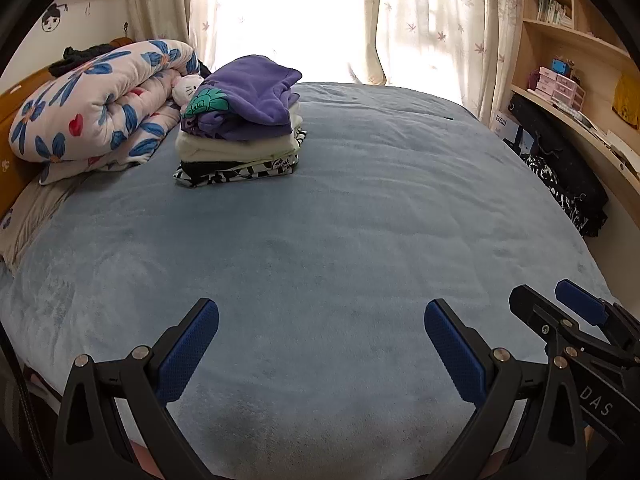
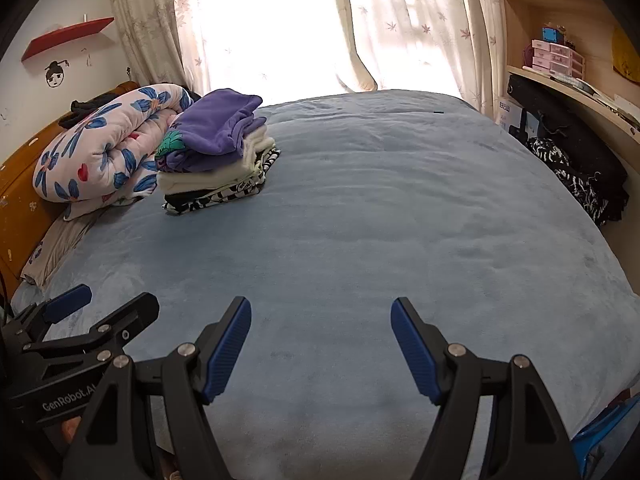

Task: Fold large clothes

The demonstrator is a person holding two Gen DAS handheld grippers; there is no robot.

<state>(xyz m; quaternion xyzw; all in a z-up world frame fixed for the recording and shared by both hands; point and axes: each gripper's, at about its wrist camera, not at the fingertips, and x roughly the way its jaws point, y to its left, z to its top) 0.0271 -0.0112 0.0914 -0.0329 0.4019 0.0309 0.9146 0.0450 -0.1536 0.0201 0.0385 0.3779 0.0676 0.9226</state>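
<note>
Left wrist view: my left tool hangs spread wide, empty, over the blue bed — the stack of folded clothes sits near the far left corner, beside a rolled floral quilt.

Right wrist view: my right tool is likewise released, holding nothing.

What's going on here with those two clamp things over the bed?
A person is holding a two-finger gripper in each hand over a bed with a blue blanket, folding clothes. Right now both the left gripper and the right gripper are open and hold nothing. A stack of folded clothes, with a purple garment on top, sits at the far left beside a rolled floral quilt. More dark clothing lies off the right edge of the bed.
</note>
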